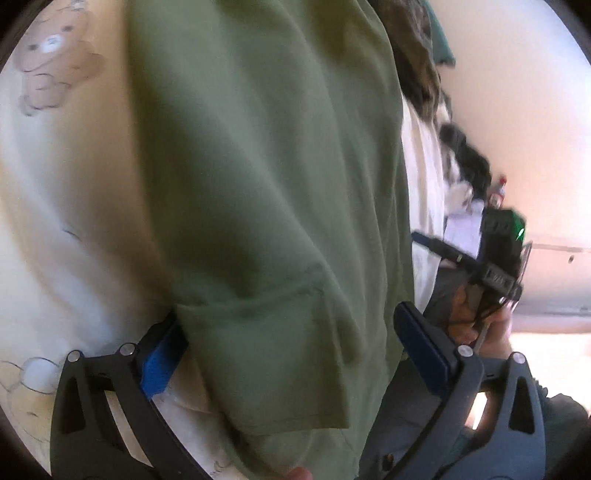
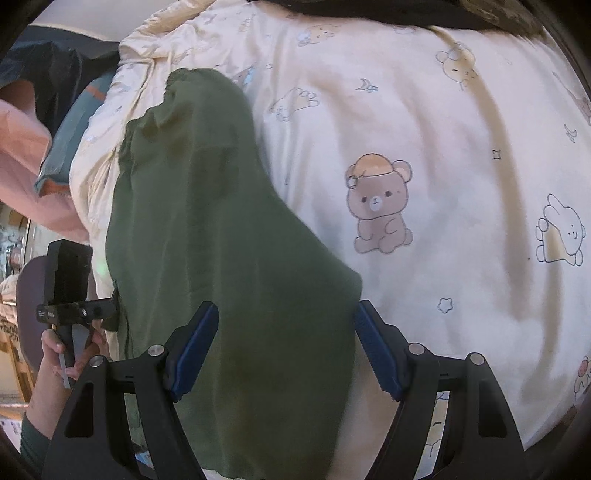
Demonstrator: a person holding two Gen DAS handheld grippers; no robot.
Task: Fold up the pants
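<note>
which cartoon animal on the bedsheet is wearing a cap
The brown bear sitting right of the green pants; it wears an orange nightcap, unlike the bareheaded white outlined animal further right.

- Green pants point(image 2: 229, 258): lying across the bed, filling the gap between both tongs.
- Bear-print bedspread point(image 2: 461, 155): lying bare to the right, giving free passage.
- Dark clothing point(image 2: 369, 11): crowding the far edge.

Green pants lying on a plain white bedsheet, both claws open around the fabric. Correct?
Not plain. The right wrist view shows the bedsheet is cream and printed with cartoon bears, moons and stars. The rest holds: the green pants lie on it, and the left claw and right claw are open with fabric between them.
</note>
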